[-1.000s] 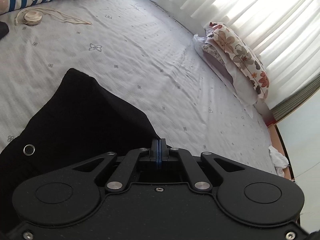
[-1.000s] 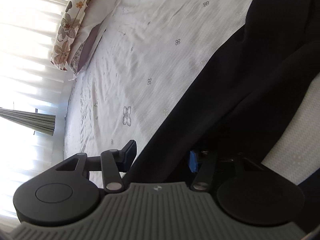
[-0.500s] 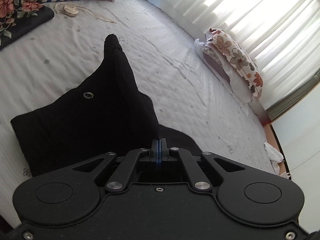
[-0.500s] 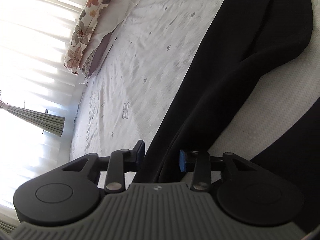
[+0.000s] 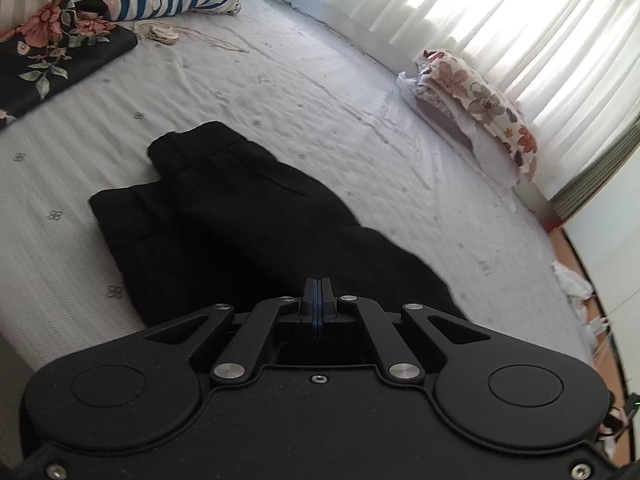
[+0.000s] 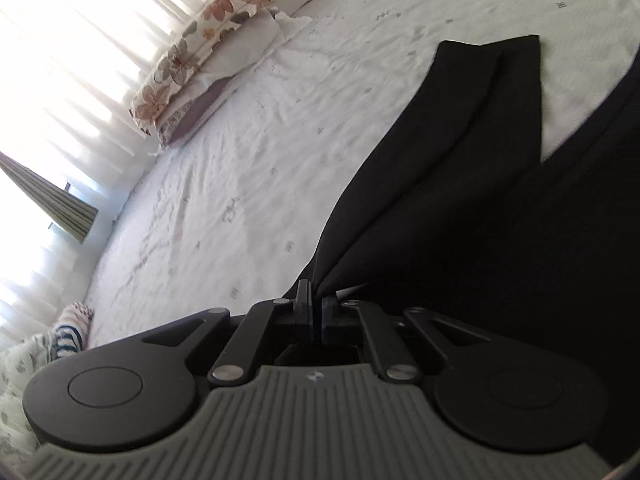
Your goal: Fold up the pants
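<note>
Black, soft pants (image 5: 248, 232) lie limp mid-frame on the bed (image 5: 320, 92). My left tool (image 5: 318, 300) is pressed together; my right tool (image 6: 316, 308) is closing on a fabric edge. I'd grip hems, since loose cloth sags.

Both views are lit by daylight coming through sheer white curtains (image 5: 500, 20), which are blown out to near white in the left wrist view and more strongly in the right wrist view (image 6: 60, 40). The pale bed sheet (image 5: 320, 92) is evenly and brightly lit, with soft shadows in its wrinkles. The black pants (image 5: 240, 220) are rendered as an almost detailless dark mass (image 6: 480, 200). Straight lines are bent by fisheye distortion, and the corners are darkened. Slight softness is seen in both views, most of all toward the edges.
</note>
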A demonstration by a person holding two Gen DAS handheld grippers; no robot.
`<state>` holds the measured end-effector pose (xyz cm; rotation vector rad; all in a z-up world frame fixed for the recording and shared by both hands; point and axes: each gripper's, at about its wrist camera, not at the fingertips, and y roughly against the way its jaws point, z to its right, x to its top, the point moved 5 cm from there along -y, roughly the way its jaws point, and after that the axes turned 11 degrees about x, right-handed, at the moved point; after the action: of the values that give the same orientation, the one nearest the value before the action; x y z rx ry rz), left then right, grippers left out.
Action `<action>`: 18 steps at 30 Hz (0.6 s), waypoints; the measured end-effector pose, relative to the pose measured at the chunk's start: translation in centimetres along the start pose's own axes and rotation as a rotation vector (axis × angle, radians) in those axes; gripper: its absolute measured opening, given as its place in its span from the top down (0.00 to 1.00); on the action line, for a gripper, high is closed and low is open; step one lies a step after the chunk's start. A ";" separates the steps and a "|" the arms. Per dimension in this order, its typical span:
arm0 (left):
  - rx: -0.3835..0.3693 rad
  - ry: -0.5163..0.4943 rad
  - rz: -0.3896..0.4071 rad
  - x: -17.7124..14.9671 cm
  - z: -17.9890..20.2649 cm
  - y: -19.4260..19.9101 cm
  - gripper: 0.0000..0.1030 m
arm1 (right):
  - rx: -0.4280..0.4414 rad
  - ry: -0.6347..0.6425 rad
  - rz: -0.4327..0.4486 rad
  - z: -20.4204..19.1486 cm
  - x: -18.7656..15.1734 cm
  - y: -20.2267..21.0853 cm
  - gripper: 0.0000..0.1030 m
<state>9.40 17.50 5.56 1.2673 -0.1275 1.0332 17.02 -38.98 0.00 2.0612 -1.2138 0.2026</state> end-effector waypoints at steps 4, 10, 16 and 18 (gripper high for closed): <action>0.088 -0.005 -0.065 -2.3 -2.1 -1.4 0.99 | -0.031 -0.085 -0.071 3.4 -1.5 2.5 0.61; 0.101 -0.044 -0.033 -3.4 -1.7 -1.5 0.96 | -0.058 -0.068 0.059 4.9 1.4 6.9 0.45; 0.057 -0.113 0.025 -3.0 1.9 -1.8 0.92 | -0.101 0.005 0.232 5.5 7.9 6.2 0.32; 0.065 -0.129 0.018 -3.2 2.7 -2.6 0.92 | -0.155 0.043 0.241 6.2 9.6 4.7 0.32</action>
<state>10.59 13.59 2.72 1.3948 -0.2063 0.9777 17.09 -51.09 2.36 1.7683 -1.4056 0.2554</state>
